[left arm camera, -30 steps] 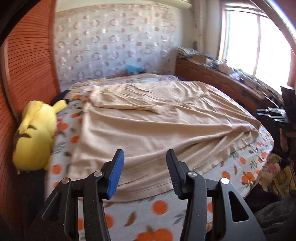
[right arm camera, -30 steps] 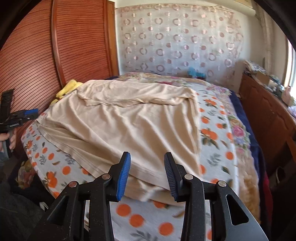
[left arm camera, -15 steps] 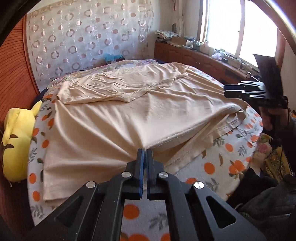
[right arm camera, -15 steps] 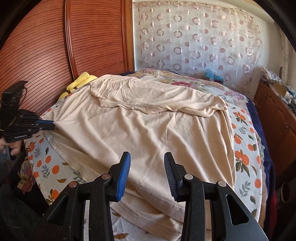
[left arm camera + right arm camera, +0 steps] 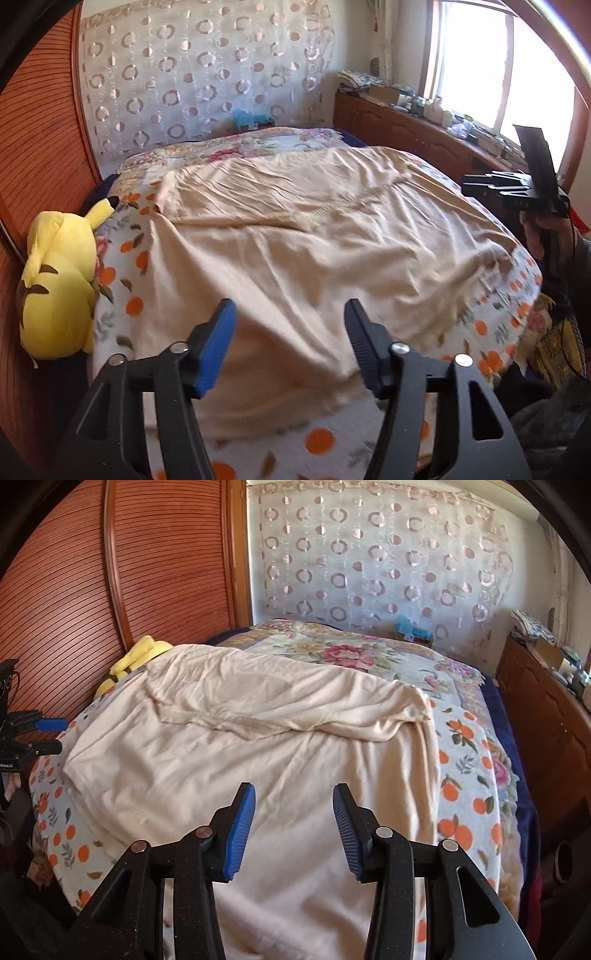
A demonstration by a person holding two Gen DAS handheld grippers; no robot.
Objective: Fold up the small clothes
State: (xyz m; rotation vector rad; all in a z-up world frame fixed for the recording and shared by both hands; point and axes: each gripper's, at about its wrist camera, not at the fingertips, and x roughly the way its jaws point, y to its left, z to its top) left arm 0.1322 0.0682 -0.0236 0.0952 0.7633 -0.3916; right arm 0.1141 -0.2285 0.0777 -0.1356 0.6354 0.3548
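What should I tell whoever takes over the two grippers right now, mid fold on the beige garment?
Left gripper: jaws opening, nothing between them, above the near hem.
Right gripper: jaws opening, empty, over the garment's near part.
Beige garment: spread flat on the floral bedsheet, far end already folded toward you.
Yellow plush toy: at the bed's edge, clear of the cloth.
Done: first fold.
Left: remaining folds, probably from the near hem or sides.

A cream garment (image 5: 258, 760) lies spread on the bed, far end folded over.
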